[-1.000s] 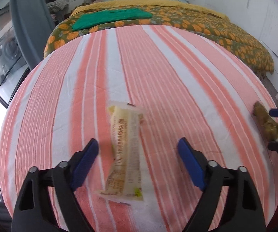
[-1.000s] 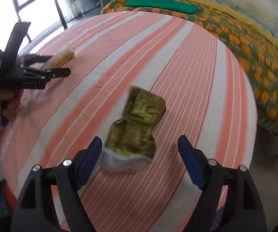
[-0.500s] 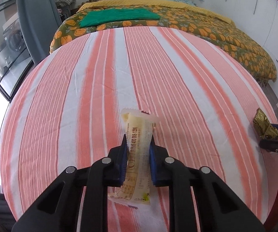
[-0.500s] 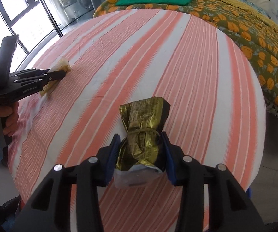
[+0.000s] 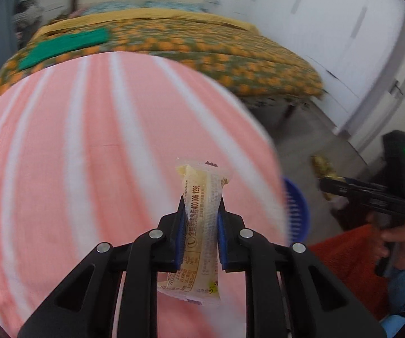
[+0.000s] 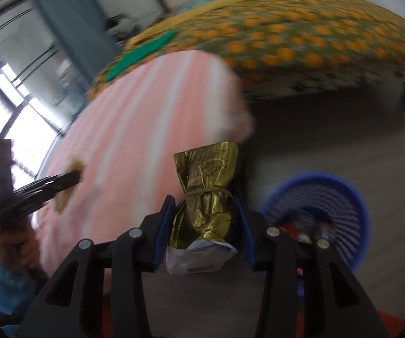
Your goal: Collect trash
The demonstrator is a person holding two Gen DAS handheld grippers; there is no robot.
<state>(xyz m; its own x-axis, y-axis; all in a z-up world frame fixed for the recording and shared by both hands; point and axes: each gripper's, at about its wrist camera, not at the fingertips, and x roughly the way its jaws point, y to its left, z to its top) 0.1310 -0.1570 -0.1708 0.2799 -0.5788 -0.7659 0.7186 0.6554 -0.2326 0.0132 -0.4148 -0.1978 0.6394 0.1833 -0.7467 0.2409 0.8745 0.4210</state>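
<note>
Both wrappers pinched & lifted: pale snack wrapper [image 5: 202,225] in left gripper [image 5: 201,231], long axis along fingers; gold foil packet [image 6: 206,194] in right gripper [image 6: 205,225]. Blue basket [image 6: 343,197] low right on floor, nearer right gripper.

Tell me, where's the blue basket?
On the floor beside the striped bed: the basket sits at lower right in the right wrist view, just past the gold wrapper.
</note>
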